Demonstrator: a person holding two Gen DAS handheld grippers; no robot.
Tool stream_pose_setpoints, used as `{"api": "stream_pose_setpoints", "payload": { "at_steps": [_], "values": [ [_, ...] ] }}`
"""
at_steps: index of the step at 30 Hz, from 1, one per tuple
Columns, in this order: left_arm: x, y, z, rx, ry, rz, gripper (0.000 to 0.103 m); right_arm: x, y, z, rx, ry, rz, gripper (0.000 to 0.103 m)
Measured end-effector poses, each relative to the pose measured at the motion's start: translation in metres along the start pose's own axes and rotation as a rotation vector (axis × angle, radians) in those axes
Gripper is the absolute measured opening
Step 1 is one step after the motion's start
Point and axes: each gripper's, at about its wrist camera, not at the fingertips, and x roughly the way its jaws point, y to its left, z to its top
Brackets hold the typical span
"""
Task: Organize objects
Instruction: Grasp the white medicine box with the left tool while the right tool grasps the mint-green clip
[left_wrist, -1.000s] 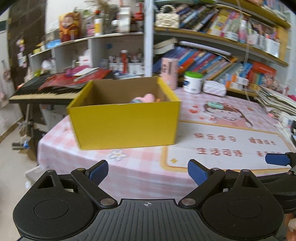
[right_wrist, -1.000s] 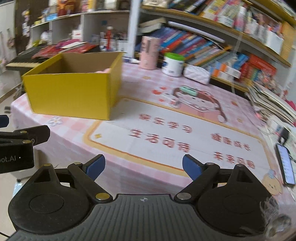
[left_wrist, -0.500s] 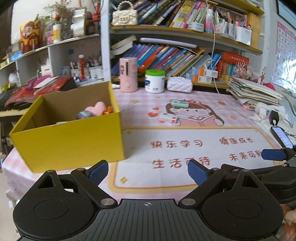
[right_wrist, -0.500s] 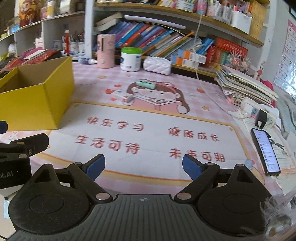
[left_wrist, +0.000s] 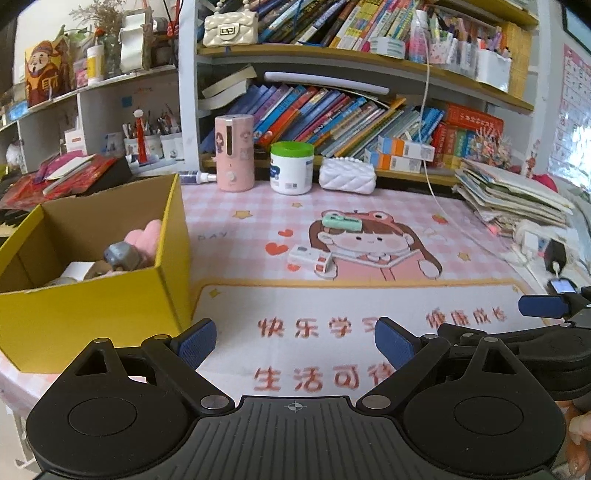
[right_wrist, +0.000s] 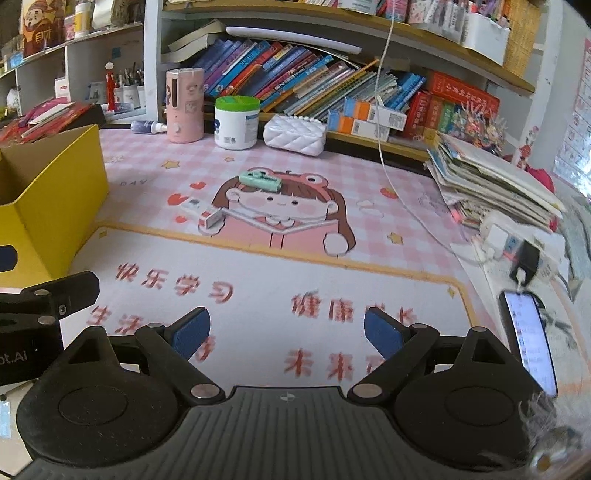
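Observation:
An open yellow box (left_wrist: 92, 310) (right_wrist: 48, 206) stands at the left of the table, holding a pink soft toy (left_wrist: 147, 238), a grey object (left_wrist: 123, 256) and something white. On the cartoon mat lie a mint-green gadget (left_wrist: 341, 222) (right_wrist: 260, 181) and, nearer, a small white-and-red box (left_wrist: 312, 260) (right_wrist: 205, 212). My left gripper (left_wrist: 295, 343) hovers open over the mat's near edge, nothing between its blue pads. My right gripper (right_wrist: 286, 330) is open and empty too, just right of the left one; its blue fingertip (left_wrist: 541, 306) shows in the left wrist view.
At the table's back stand a pink dispenser (left_wrist: 234, 153), a green-lidded white jar (left_wrist: 291, 168) and a white quilted pouch (left_wrist: 347, 177) below bookshelves. A stack of papers (right_wrist: 487, 184), a power strip with cable (right_wrist: 517, 240) and a lit phone (right_wrist: 528, 347) occupy the right side.
Both grippers have swept to the right along the table's front. The yellow box has slid from centre to the left of both views; the two small items on the mat have come into view.

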Motion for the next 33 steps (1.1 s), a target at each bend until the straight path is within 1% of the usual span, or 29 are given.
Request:
{"api": "stream_pose_setpoints", "payload": {
  "at_steps": [7,15,22,29,33],
  "values": [
    [0.021,-0.016,0.013,-0.042,-0.016,0.033,0.095,0.028,-0.023,0.025,-0.027,-0.015,0.046,0.090],
    [0.044,-0.029,0.024,-0.079,0.002,0.104,0.094,0.061,-0.041,0.044,-0.061,-0.013,0.117,0.090],
    [0.062,-0.038,0.030,-0.082,0.033,0.148,0.094,0.089,-0.054,0.057,-0.070,-0.018,0.170,0.089],
    [0.090,-0.041,0.042,-0.068,0.044,0.179,0.093,0.123,-0.058,0.076,-0.078,-0.027,0.204,0.088],
    [0.113,-0.040,0.051,-0.071,0.045,0.165,0.091,0.141,-0.063,0.090,-0.067,-0.035,0.219,0.087]
  ]
}}
